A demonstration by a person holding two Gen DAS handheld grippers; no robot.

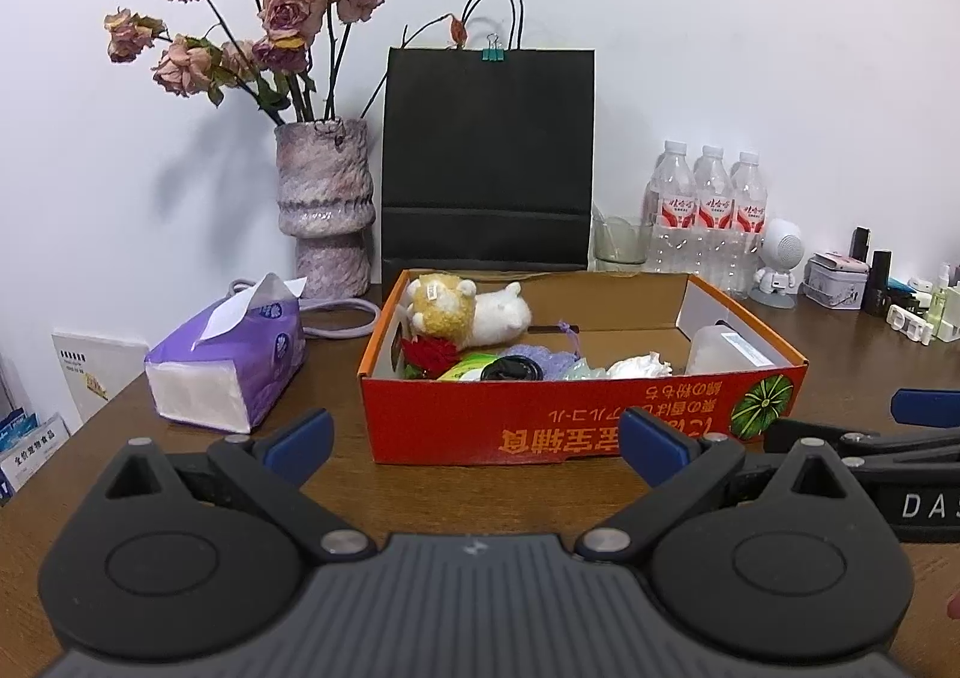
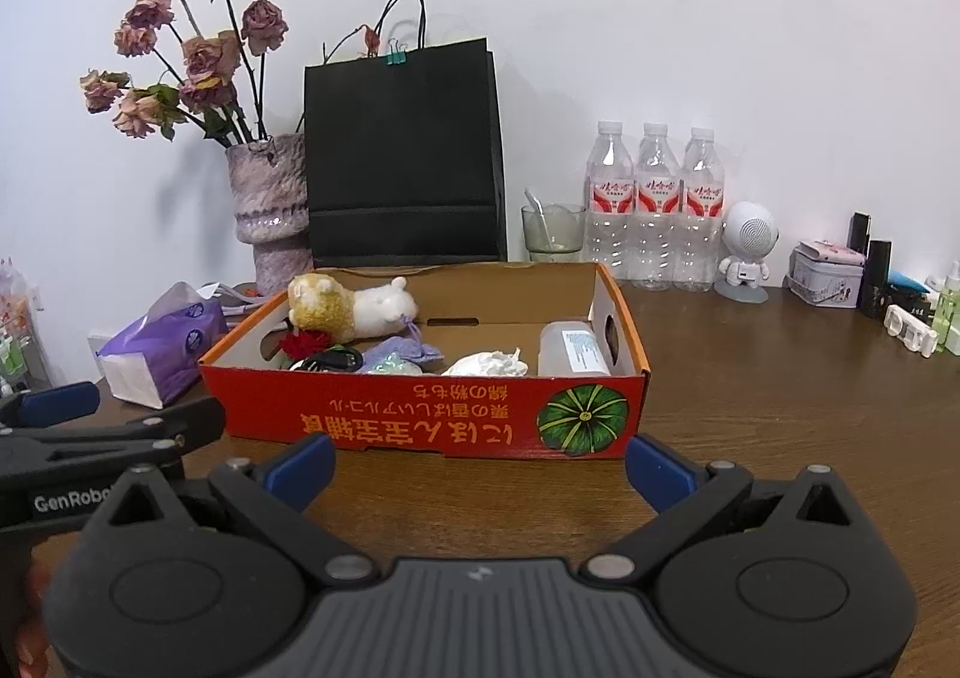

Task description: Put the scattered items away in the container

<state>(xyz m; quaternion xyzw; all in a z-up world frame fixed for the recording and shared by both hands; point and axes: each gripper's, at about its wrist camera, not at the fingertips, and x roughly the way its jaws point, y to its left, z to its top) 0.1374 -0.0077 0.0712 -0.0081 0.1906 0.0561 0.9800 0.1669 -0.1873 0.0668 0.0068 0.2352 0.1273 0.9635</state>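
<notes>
Both tools wide open and empty, held in front of the filled box.

My left tool (image 1: 474, 447) has its blue-padded fingers (image 1: 300, 441) spread wide; nothing is between them and they touch nothing, hovering above the brown worktop (image 1: 336, 474) just short of the red cardboard box (image 1: 576, 420). My right tool (image 2: 480, 462) is opened equally wide, also empty and clear of the box front. The two tools sit side by side, each visible at the edge of the other's view. The box stands on the worktop in front of a black paper bag (image 1: 487, 156) and holds the plush toy (image 1: 465, 312) at its rear left, a red flower (image 1: 429, 354), a black round object (image 1: 510, 367), a lilac pouch (image 2: 399, 351), crumpled white paper (image 2: 486, 363) and a clear plastic bottle lying on its side (image 2: 570, 348) at its right end. A purple tissue pack (image 1: 231, 354) lies on the worktop left of the box.
</notes>
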